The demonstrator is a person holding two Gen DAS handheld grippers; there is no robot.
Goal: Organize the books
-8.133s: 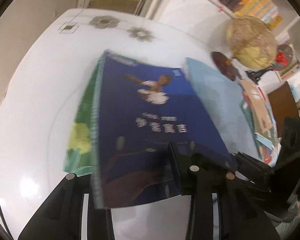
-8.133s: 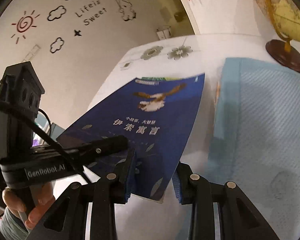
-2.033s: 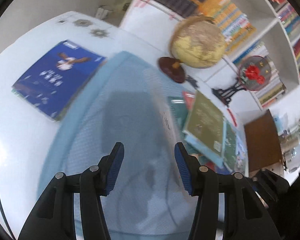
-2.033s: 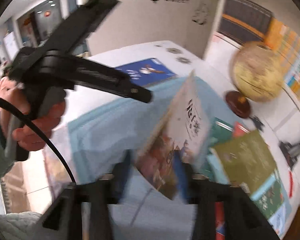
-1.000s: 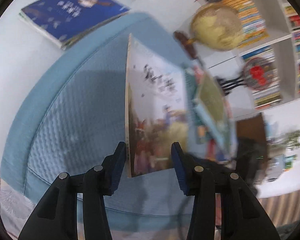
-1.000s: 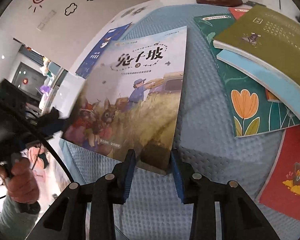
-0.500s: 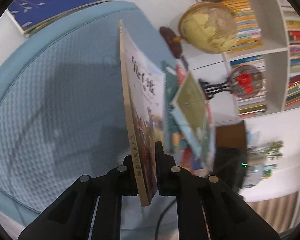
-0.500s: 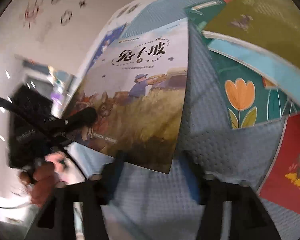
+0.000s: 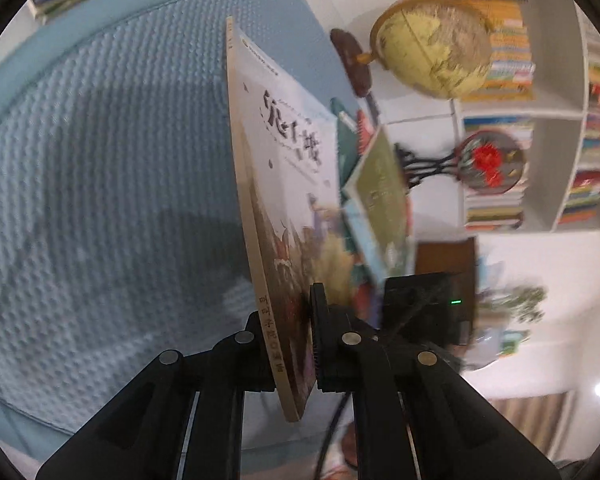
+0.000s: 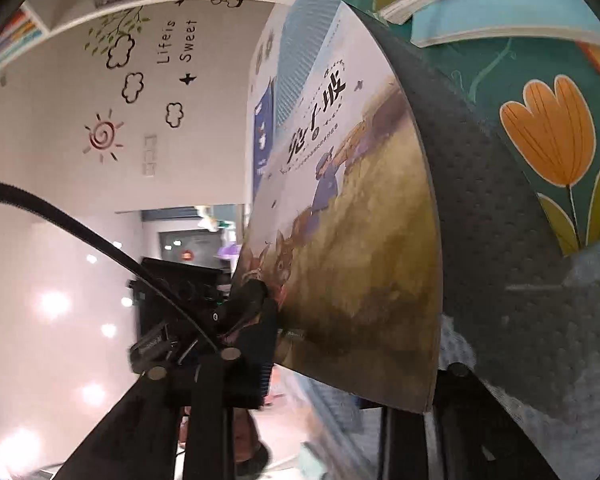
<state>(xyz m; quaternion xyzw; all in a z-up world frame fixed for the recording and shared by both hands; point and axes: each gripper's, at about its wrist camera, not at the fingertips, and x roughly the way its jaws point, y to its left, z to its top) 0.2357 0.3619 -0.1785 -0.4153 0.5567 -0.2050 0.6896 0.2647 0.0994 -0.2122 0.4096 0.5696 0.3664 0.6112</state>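
My left gripper (image 9: 290,340) is shut on the spine edge of the rabbit picture book (image 9: 284,184), which I hold on edge above the blue quilted mat (image 9: 100,184). In the right wrist view the same book (image 10: 348,216) fills the middle, with the left gripper clamped on its lower left corner. My right gripper (image 10: 340,392) is open, its left finger (image 10: 236,372) beside the book and the right one hidden behind the book's edge. A pile of other books (image 9: 376,200) lies to the right, with a tulip-cover book (image 10: 540,140) among them.
A globe (image 9: 432,44) on a dark stand sits at the back of the mat. A red ornament on a black stand (image 9: 488,160) and white bookshelves (image 9: 560,120) are behind. The blue book (image 10: 262,136) lies far off on the white table.
The right gripper has let go of the rabbit book and opened wide. The left gripper keeps the book and has lifted it slightly, with both views rotating.
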